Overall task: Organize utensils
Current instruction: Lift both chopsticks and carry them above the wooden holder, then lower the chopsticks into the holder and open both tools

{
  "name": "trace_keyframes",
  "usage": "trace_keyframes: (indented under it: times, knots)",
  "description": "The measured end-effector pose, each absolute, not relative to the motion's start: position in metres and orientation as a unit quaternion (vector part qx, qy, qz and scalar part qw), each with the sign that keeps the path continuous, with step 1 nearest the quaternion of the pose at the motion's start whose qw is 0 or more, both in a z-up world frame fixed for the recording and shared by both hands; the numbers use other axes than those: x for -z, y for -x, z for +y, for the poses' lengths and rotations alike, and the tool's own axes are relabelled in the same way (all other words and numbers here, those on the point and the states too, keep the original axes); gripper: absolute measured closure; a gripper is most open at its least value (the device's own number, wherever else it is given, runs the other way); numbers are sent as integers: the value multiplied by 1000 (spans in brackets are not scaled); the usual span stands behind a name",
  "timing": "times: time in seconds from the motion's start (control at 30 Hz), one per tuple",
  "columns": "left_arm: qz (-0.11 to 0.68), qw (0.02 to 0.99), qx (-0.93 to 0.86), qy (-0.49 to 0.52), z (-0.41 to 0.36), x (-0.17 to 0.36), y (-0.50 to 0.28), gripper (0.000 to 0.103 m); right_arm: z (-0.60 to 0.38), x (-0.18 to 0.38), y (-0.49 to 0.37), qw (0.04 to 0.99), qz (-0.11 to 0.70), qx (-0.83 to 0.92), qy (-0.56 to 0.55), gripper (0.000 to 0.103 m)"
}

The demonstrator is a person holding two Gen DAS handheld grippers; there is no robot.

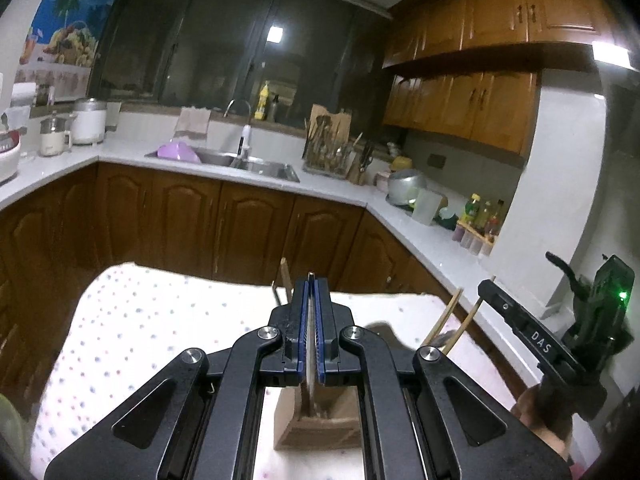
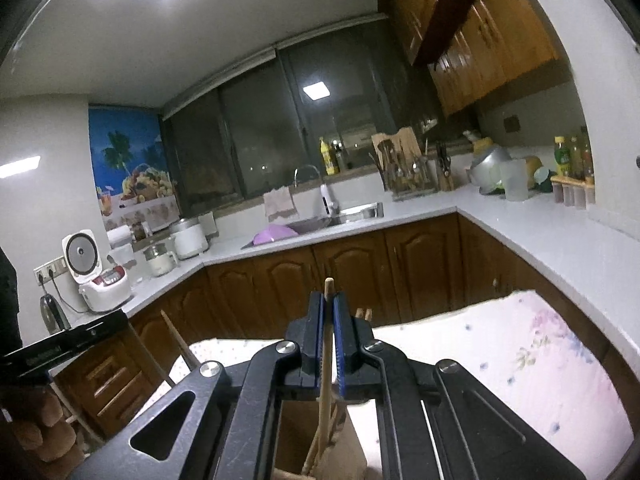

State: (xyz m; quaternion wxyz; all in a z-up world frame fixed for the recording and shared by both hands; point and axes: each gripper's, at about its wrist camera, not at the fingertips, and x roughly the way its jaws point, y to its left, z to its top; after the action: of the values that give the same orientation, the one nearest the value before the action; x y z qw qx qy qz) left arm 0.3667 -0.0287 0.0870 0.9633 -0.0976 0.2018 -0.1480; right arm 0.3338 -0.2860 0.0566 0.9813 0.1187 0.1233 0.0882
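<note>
In the left wrist view my left gripper [image 1: 311, 285] is shut on a thin flat utensil [image 1: 310, 344] that stands upright. Its lower end reaches down into a wooden utensil holder [image 1: 320, 424] on the table. In the right wrist view my right gripper [image 2: 328, 299] is shut on a wooden chopstick [image 2: 327, 344], whose lower end goes into the same wooden holder [image 2: 296, 432]. The right gripper [image 1: 491, 291] also shows at the right of the left view, with chopsticks [image 1: 451, 314] beside it. The left gripper [image 2: 116, 322] shows at the left edge of the right view.
The holder stands on a table with a dotted white cloth [image 1: 152, 320]. Another wooden stick [image 2: 178, 344] leans up nearby. Behind are brown cabinets, a white counter [image 1: 328, 192] with a sink [image 1: 256, 164], a utensil rack [image 1: 332, 148], a rice cooker [image 2: 100, 272] and bottles [image 1: 482, 216].
</note>
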Motion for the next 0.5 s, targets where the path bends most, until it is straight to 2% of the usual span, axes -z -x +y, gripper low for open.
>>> trace_keyframes:
  times: [0.5]
  knots:
    - [232,957,138,102,-23,-61,-371,100,-285,-47,-333,977,160,-86,-110,97]
